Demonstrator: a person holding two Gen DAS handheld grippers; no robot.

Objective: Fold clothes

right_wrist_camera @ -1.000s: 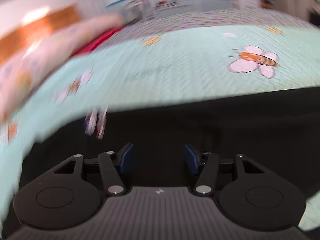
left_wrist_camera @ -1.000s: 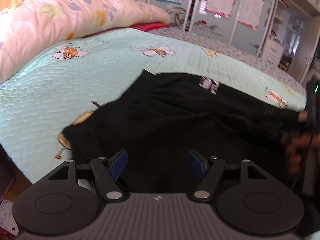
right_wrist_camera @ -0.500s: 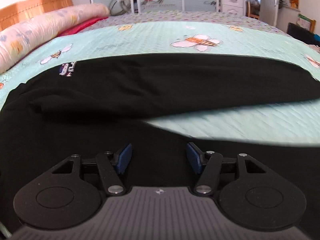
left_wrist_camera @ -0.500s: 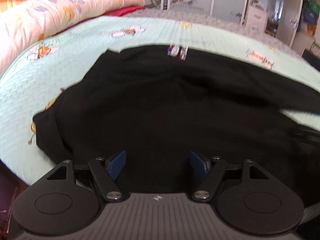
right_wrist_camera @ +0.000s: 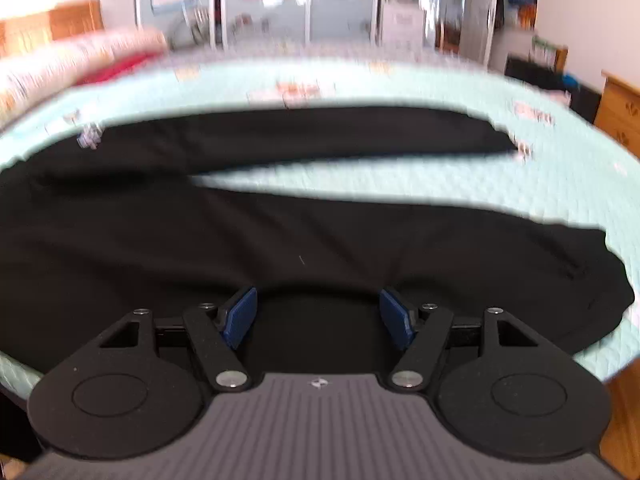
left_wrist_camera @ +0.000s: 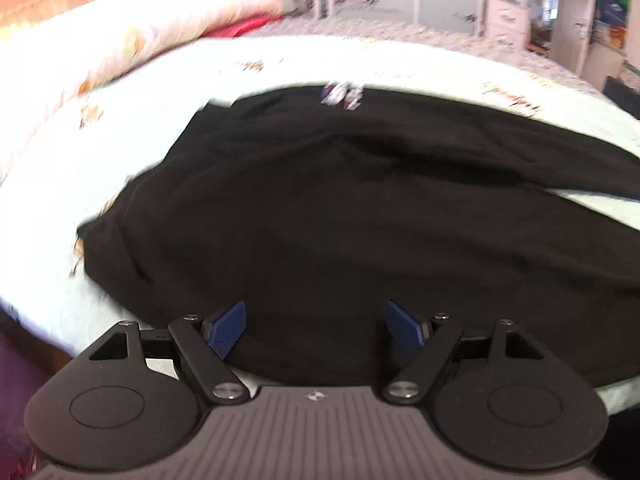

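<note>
Spreading flatter since a second ago, the black trousers (right_wrist_camera: 320, 240) lie on the bed (right_wrist_camera: 400, 80) ahead of both grippers' wide-spread, empty jaws; legs laid out, folding looks ready to start.

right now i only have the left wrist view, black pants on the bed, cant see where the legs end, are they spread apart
Observer: Yes. In the right wrist view the black pants split into two legs with a wedge of the green bedspread between them.
Operator: is the right tool holding anything
Observer: No. The right tool is open, over the nearer leg, nothing between its pads.
Operator: which leg reaches closer to the bed edge
Observer: The nearer one; its cuff lies by the edge on the right side.
</note>
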